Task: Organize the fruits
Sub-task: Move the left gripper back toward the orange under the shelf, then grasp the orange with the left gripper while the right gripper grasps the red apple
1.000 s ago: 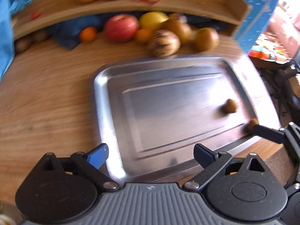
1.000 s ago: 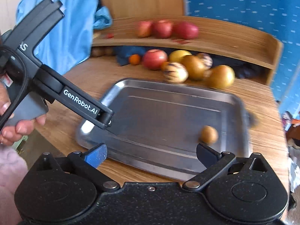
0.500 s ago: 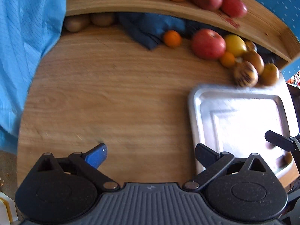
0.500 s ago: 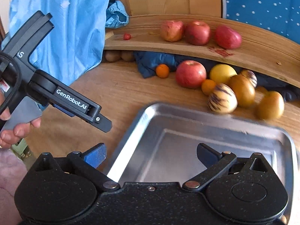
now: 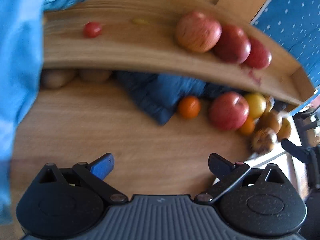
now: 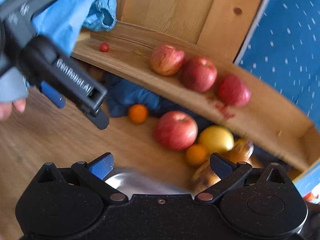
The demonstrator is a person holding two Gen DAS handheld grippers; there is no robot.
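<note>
Both grippers, left gripper [image 5: 161, 163] and right gripper [image 6: 162, 163], have jaws wide apart, empty. Red apple [image 6: 175, 130] beside the small orange [image 6: 138, 113] on the worktop: likely firm, smooth, weighty, rolls easily; grip across its widest middle.

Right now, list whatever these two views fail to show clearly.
- Steel tray: right wrist view, mostly hidden behind the right tongs' body; only a corner shows.
- Brown fruits under the shelf: left wrist view, shadowed, blurred, kind unclear.
- Striped fruit: right wrist view, partly behind a tong finger.
- Pile's right end: left wrist view, blurred and crowded at the edge.
</note>
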